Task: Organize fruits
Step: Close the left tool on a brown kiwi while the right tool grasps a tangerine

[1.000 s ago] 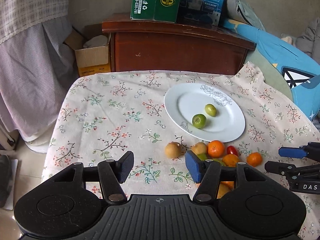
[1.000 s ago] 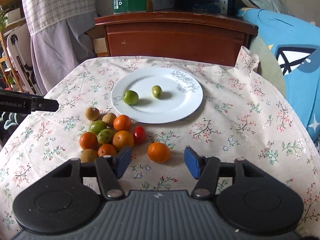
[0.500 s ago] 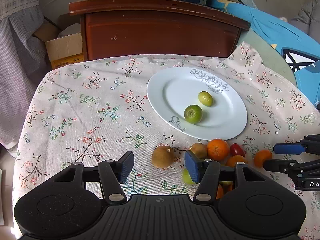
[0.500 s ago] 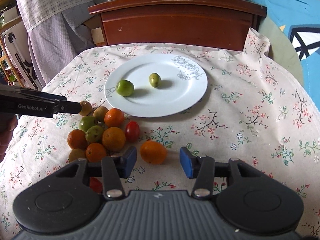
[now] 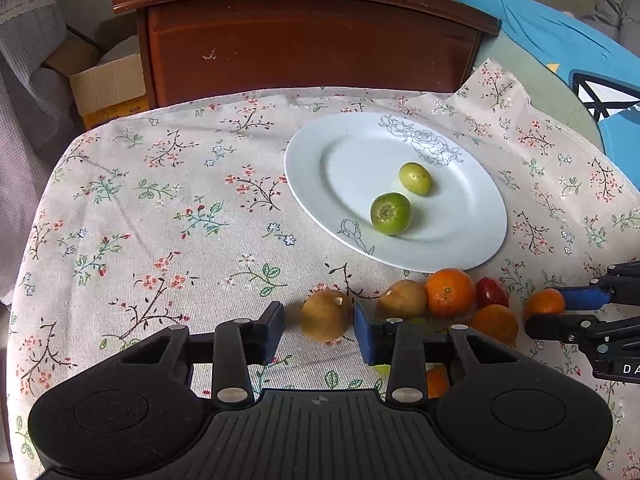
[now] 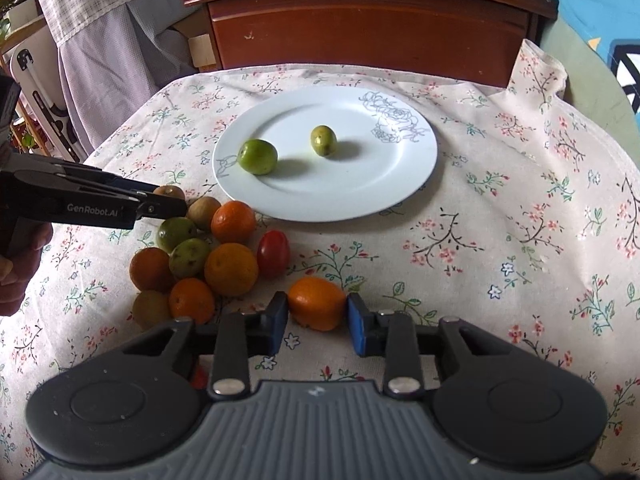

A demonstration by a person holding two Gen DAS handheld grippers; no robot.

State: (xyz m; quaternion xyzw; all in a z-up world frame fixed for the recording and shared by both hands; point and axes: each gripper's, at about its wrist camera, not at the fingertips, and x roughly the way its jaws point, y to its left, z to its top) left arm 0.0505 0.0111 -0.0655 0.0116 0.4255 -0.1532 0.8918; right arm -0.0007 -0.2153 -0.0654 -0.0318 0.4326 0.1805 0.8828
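A white plate [image 5: 340, 168] [image 6: 404, 184] on the flowered tablecloth holds two green fruits [image 5: 391, 213] [image 6: 258, 156]. A pile of oranges, green fruits, brown fruits and a red tomato [image 6: 273, 253] lies in front of the plate. My left gripper [image 5: 319, 326] is open with its pads on either side of a brown fruit [image 5: 326, 314], the right pad close to it. My right gripper [image 6: 317, 318] is open around a lone orange [image 6: 317, 303], with both pads at its sides. Contact is unclear.
A dark wooden cabinet [image 5: 304, 36] stands behind the table. A cardboard box [image 5: 108, 84] sits on the floor at the left. Blue bedding [image 5: 560, 40] lies at the right. A checked cloth hangs at the left [image 6: 104, 20].
Both grippers moved forward and down towards the fruit. The brown fruit now sits between the left pads and the lone orange between the right pads. Both jaw gaps have narrowed.
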